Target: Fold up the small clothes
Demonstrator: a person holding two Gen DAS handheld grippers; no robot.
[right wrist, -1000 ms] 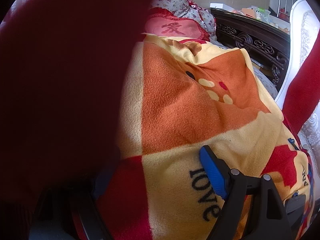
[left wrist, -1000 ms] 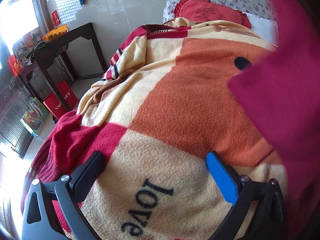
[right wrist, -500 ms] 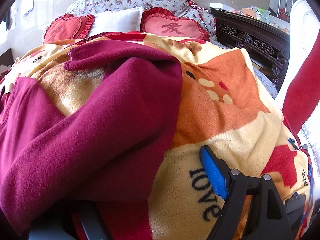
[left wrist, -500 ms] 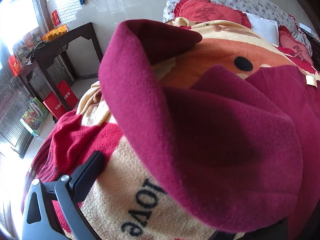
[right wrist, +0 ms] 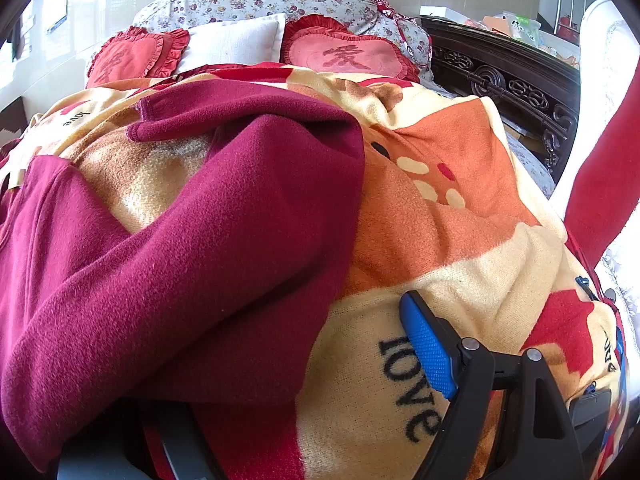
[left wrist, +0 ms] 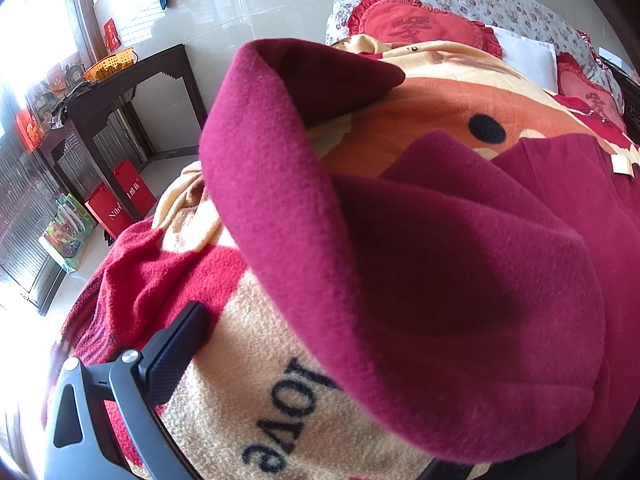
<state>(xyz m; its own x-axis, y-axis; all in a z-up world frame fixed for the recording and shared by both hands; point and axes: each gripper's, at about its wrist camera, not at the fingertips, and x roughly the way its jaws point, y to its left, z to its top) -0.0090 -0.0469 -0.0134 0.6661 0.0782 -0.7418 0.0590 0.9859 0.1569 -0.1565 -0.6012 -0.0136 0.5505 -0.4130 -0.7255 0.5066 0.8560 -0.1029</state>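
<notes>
A dark red fleece garment (left wrist: 440, 264) lies crumpled on the orange, cream and red "love" blanket (left wrist: 248, 420); it also shows in the right wrist view (right wrist: 192, 240). One sleeve loops up and away across the blanket (left wrist: 264, 136). My left gripper (left wrist: 320, 364) is open; its black left finger (left wrist: 172, 356) shows, and the garment drapes over the right finger and hides it. My right gripper (right wrist: 300, 368) is open; its blue right finger (right wrist: 428, 352) shows, and the garment covers the left finger. A tan tag (left wrist: 622, 166) sits on the garment.
Red heart cushions (right wrist: 344, 56) and a white pillow (right wrist: 236, 44) lie at the bed's head. A carved dark bed frame (right wrist: 508, 84) runs along the right. A dark side table (left wrist: 120, 92) and red gift bags (left wrist: 120, 200) stand on the floor at left.
The garment, held up close to the cameras a second ago, dropped onto the blanket and over the inner fingers of both grippers. Since half a second ago nothing has visibly moved.
</notes>
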